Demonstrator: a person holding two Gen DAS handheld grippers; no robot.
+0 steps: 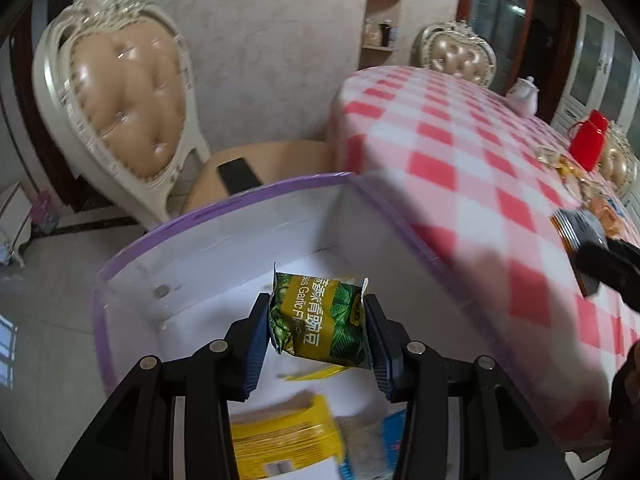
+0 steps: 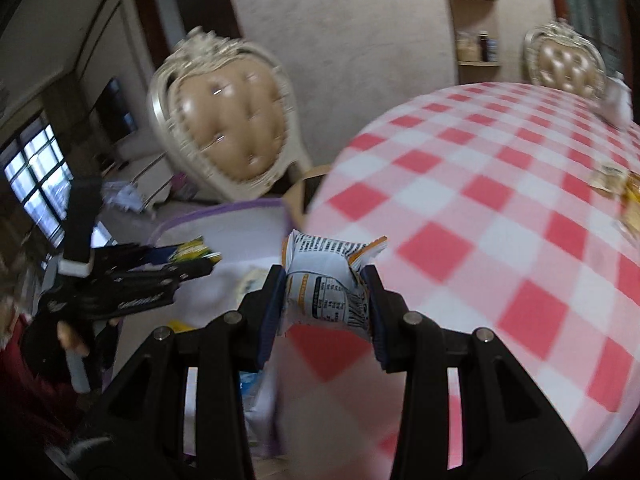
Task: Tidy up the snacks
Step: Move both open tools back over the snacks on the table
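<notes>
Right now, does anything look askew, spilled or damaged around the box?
Nothing spilled. The white packet in the right tongs is crumpled by the squeeze, printed back facing the camera. The green pea packet hangs tilted in the left tongs over the purple-rimmed box.

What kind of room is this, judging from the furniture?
Most likely a home dining room. A table under a red-and-white checked cloth, cream carved chairs with tufted tan backs, and a wall shelf holding jars all suggest it.
</notes>
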